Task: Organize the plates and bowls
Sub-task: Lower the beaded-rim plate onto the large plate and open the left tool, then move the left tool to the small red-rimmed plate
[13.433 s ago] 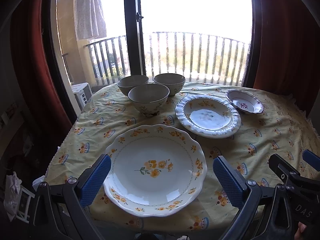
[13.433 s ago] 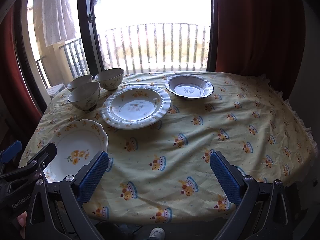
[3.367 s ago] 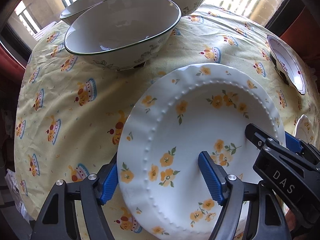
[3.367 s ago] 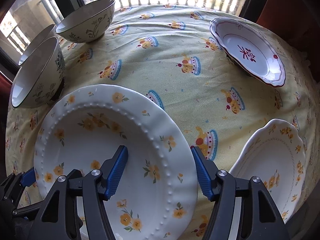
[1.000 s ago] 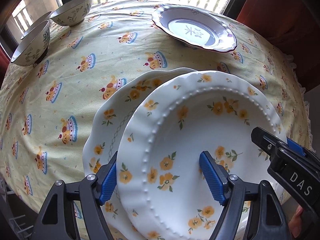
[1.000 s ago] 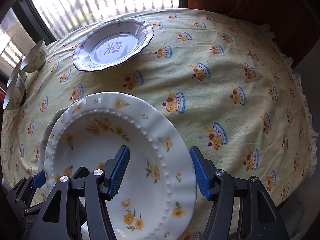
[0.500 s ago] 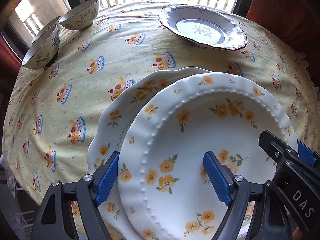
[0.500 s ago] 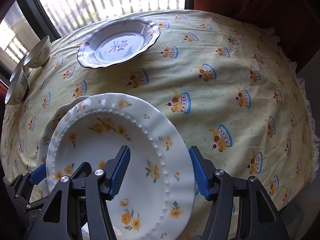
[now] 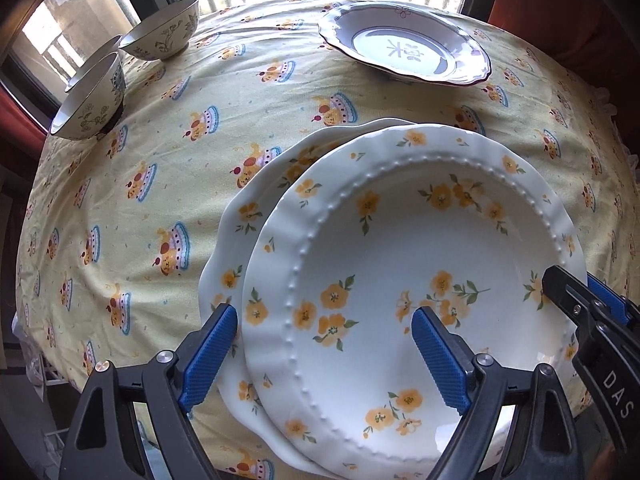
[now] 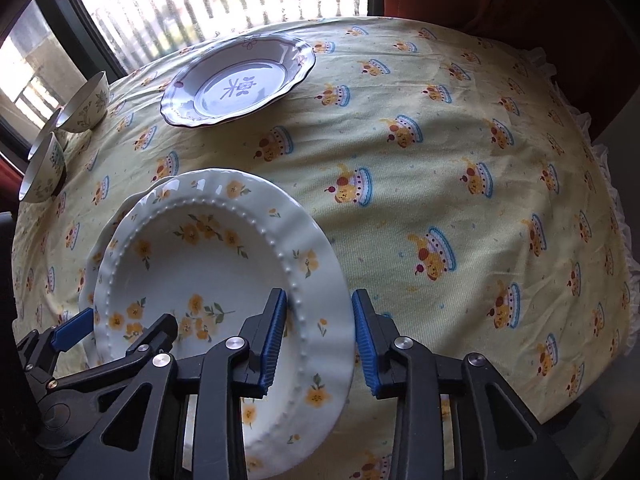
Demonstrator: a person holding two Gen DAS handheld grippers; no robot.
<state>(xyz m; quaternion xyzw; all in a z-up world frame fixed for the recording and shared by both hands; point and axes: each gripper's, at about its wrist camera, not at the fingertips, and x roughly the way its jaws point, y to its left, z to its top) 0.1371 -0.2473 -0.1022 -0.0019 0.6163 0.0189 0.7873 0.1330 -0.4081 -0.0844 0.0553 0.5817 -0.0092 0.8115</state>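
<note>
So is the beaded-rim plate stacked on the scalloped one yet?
Yes. The beaded-rim plate lies on the scalloped plate, whose edge shows only along its left side, so the stack is off-centre.

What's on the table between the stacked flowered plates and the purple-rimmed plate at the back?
Only bare tablecloth lies between the stacked flowered plates and the purple-rimmed plate; both wrist views show it.

I see glazed, glossy ceramic on the beaded plate [image 9: 420,248], smooth but for its raised dots. The scalloped plate [image 9: 256,208] under it shines likewise. Beyond the beaded plate, the purple-rimmed dish [image 9: 404,48] gleams. The tablecloth [image 9: 180,168] is matt woven cloth, wrinkled. My gripper pads [image 10: 272,336] look like ribbed blue rubber on matt black plastic with metal rivets.
</note>
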